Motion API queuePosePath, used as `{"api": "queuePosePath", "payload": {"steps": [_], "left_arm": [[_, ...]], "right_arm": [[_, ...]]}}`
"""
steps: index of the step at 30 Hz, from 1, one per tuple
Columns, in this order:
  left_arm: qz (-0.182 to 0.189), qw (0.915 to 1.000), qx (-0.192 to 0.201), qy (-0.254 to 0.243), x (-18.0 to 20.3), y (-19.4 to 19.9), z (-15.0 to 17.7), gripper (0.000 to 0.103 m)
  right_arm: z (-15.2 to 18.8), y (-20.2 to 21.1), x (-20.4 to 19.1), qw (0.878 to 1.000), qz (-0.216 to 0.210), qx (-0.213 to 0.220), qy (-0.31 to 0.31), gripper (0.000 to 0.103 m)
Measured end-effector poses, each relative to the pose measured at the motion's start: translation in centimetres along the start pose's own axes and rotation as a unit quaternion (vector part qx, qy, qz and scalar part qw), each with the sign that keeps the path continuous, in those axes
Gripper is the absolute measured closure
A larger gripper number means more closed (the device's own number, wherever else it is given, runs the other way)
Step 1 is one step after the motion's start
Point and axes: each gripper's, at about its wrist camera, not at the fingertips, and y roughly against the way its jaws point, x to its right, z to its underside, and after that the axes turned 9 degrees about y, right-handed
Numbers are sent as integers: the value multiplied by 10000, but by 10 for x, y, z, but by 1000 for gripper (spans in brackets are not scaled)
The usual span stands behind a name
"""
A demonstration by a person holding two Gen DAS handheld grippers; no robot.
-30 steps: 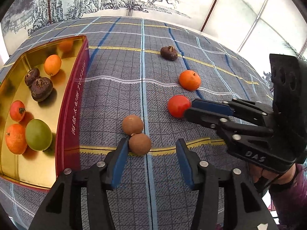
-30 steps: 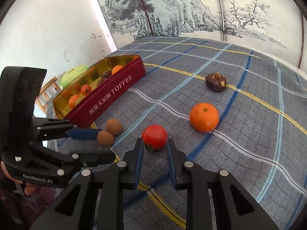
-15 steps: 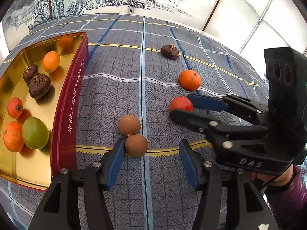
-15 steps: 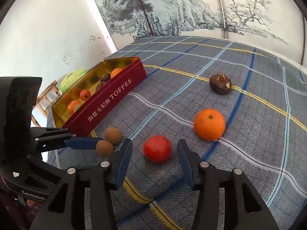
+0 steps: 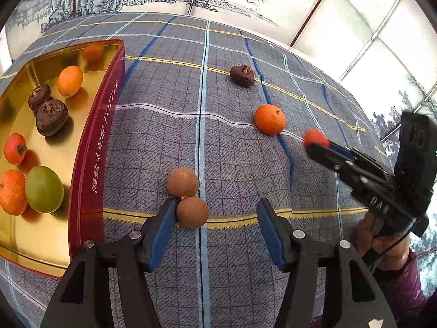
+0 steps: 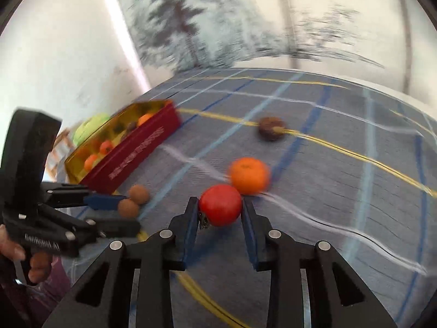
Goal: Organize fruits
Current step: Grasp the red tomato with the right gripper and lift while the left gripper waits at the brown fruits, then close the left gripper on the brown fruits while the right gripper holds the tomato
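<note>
R gripper (image 6: 220, 213) clamped on red fruit (image 6: 220, 209); L gripper (image 5: 215, 218) agape beside brown fruit (image 5: 192, 212); tin's (image 5: 90, 169) inside only in L view.

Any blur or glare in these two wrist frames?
Right wrist view: heavy motion blur over the wall mural, cloth and tin; the red fruit in the right gripper stays sharp. Left wrist view: mostly sharp, only the right gripper smears; tin floor mirrors the fruit.

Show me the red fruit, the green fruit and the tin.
Red fruit (image 6: 220, 209): right wrist view, middle of its skin.
Green fruit (image 5: 44, 189): left wrist view, its rounded top.
Tin (image 5: 102, 147): left wrist view, its red lettered side wall.
</note>
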Motion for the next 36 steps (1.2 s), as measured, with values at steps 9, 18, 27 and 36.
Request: {"api": "queuePosePath", "payload": {"steps": [9,18,27,36], "left_arm": [[-42,9999,39,146,-2,-3,-4,63],[-12,9999,55,116,-8,-4,-5,84],[34,9963,688,-520,22,31,2,84],[-155,9925,983,-712,23,52,7,84]], "right_arm": [[16,22,61,9960,318,134,-825,71],[23,24,68,9945,182,168,-1018,71],[23,19,67,9943,256,34,-1032,71],[22,11,67,9939,375,-146,-1029,70]]}}
